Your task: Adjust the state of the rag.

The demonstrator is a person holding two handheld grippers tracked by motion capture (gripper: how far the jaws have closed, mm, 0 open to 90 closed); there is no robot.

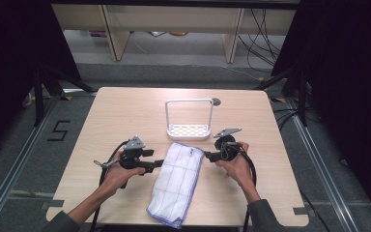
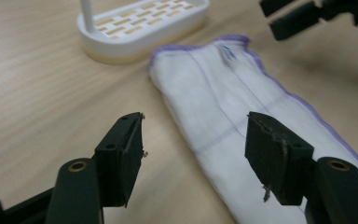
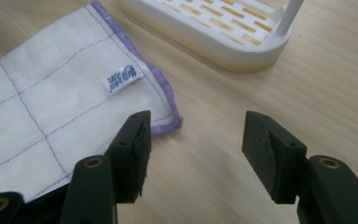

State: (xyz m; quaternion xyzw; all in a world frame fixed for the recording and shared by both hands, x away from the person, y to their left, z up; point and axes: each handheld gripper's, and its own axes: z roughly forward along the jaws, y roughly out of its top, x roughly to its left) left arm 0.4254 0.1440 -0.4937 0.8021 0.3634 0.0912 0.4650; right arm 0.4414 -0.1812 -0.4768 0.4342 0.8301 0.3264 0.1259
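Note:
A folded white cloth (image 1: pixel 176 181) with a purple hem lies lengthwise on the wooden table (image 1: pixel 121 116), in front of a white slotted rack (image 1: pixel 189 126) with a tall hoop handle. My left gripper (image 1: pixel 160 164) hovers at the cloth's left edge, open, with its jaws (image 2: pixel 196 126) apart above the cloth (image 2: pixel 233 88) and the bare wood. My right gripper (image 1: pixel 207 155) sits at the cloth's far right corner, also open (image 3: pixel 196 126). Its left jaw stands over the hem of the cloth (image 3: pixel 51 107), near a small blue label (image 3: pixel 121 78). Neither gripper presses on the cloth.
The rack (image 2: pixel 140 25) (image 3: pixel 223 32) stands just beyond the cloth's far end. The right gripper's jaws (image 2: pixel 298 18) show at the top right of the left gripper view. A small dark round spot (image 1: pixel 216 102) marks the table behind the rack. Dark frames and cables surround the table.

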